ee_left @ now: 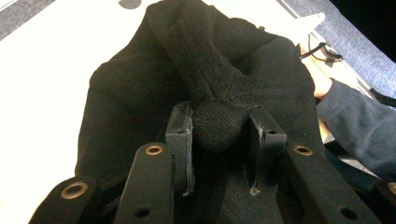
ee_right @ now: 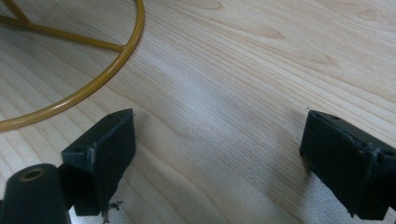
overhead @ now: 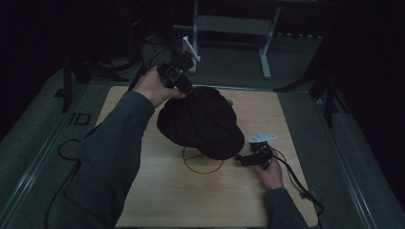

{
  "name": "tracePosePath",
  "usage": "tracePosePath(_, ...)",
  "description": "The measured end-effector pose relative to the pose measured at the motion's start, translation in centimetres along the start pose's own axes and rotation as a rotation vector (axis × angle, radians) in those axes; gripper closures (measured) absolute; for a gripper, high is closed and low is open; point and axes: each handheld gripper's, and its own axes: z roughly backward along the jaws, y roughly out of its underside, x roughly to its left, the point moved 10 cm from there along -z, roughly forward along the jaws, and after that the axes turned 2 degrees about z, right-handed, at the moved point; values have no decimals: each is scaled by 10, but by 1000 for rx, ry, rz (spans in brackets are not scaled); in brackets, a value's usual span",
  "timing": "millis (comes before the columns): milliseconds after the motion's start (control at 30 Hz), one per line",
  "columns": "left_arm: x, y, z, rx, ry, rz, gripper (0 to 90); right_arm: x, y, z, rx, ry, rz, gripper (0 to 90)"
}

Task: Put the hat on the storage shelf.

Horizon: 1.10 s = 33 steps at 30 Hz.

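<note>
Left gripper (ee_left: 218, 133) clamped on the knit top button of a black newsboy cap (overhead: 200, 121), pads pressed against the small round knob from both sides, cloth gathered into folds fanning away from it. Held above the middle of the wooden table (overhead: 157, 191), toward the far edge, crown sagging in soft lobes, brim end dipping toward the near right. Wool-like fabric, matte, finely ribbed, seams meeting at the button. Below the brim, a thin brass-coloured wire ring (overhead: 202, 162) with straight spokes, lying flat on the pale wood grain. Right gripper (ee_right: 219, 154) resting low near the right edge of the table, jaws spread wide with bare wood between them, just beside the ring's rim, grey plate on top
</note>
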Motion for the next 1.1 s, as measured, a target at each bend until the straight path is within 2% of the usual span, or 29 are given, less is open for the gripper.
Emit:
tracePosePath(300, 4, 8, -12, 15, 14, 5, 653, 0, 0, 0, 1, -1, 1, 102)
tracePosePath(400, 6, 11, -17, 27, 8, 10, 480, 0, 0, 0, 2, -2, -2, 102)
tracePosePath(433, 6, 11, -18, 20, -3, 0, 480, 0, 0, 0, 2, -2, -2, 102)
tracePosePath(500, 8, 11, -16, 4, -44, -15, 287, 0, 0, 0, 1, -1, -5, 102)
tracePosePath(533, 8, 11, -16, 4, -44, -15, 255, 0, 0, 0, 2, -1, -1, 102)
tracePosePath(833, 17, 13, -6, -30, -66, 2, 198, 1, 0, 0, 0, 0, -6, 102)
tracePosePath(1100, 32, 21, 9, -96, -71, 45, 199, 1, 0, 0, 0, -1, -4, 102)
